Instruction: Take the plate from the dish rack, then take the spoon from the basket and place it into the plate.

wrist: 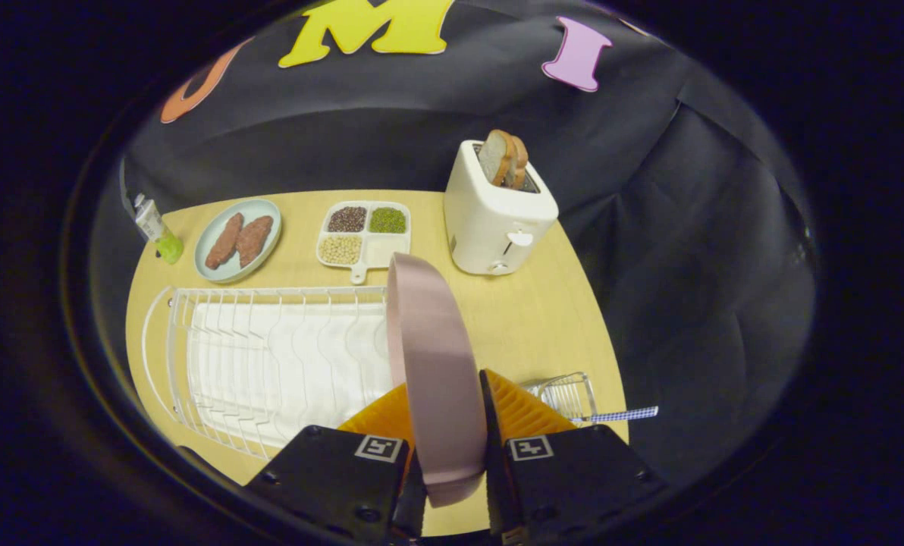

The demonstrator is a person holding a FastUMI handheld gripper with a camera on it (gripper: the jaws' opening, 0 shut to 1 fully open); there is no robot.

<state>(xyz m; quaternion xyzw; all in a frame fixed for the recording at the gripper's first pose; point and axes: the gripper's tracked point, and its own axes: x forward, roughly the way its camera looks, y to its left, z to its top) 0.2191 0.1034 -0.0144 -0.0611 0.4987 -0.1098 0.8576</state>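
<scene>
Gripping the pink plate (437, 356) edge-on, the gripper (446, 432) has both fingers pressed against its faces. Left of the fingers sits the white dish rack (270, 356); just right, the wire basket (566, 394) with the checked-handled spoon (619, 415). Beyond them stands a toaster (494, 220).

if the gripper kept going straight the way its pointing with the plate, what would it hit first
Probably the divided snack tray. The gripper, shut on the pink plate held on edge, points between the dish rack and the toaster. Depth is hard to judge, so it may reach bare table first.
</scene>
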